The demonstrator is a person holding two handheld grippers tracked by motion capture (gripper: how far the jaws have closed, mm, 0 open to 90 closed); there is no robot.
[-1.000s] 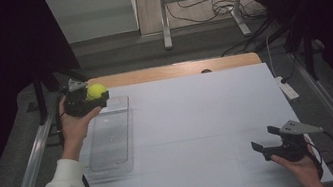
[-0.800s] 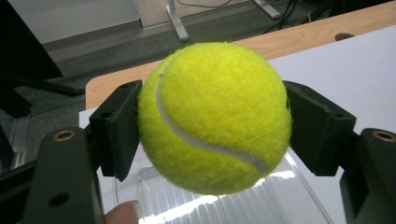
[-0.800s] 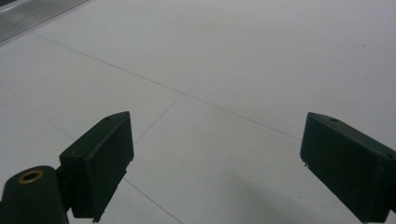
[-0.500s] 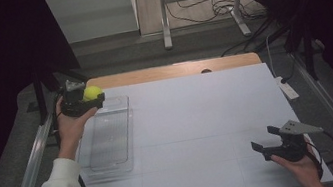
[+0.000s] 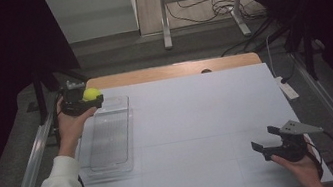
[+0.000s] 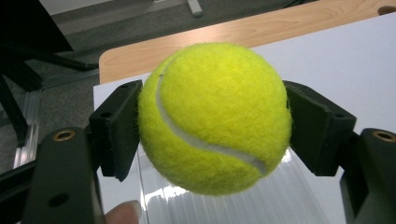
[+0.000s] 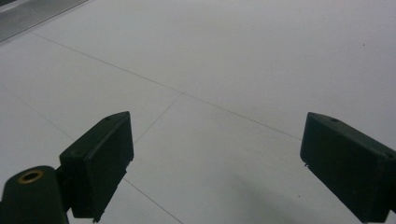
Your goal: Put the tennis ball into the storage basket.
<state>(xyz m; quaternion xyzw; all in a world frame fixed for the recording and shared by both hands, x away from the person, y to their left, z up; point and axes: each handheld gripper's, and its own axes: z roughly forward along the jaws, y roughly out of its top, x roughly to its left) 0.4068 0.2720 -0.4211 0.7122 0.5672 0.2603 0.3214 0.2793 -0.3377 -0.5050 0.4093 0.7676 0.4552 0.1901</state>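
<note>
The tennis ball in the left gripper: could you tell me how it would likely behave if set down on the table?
The tennis ball is round, so it would probably roll on the flat table. Its fuzzy felt likely resists slipping between the left gripper jaws. Placed in the clear tray, it should stay contained.

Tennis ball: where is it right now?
In the high view the tennis ball sits clamped in the left gripper, at the table's far left over the far end of the clear tray.

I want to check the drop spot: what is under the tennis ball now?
Under the tennis ball, held by the left gripper, lies the far end of the clear tray. The ball covers part of it.
</note>
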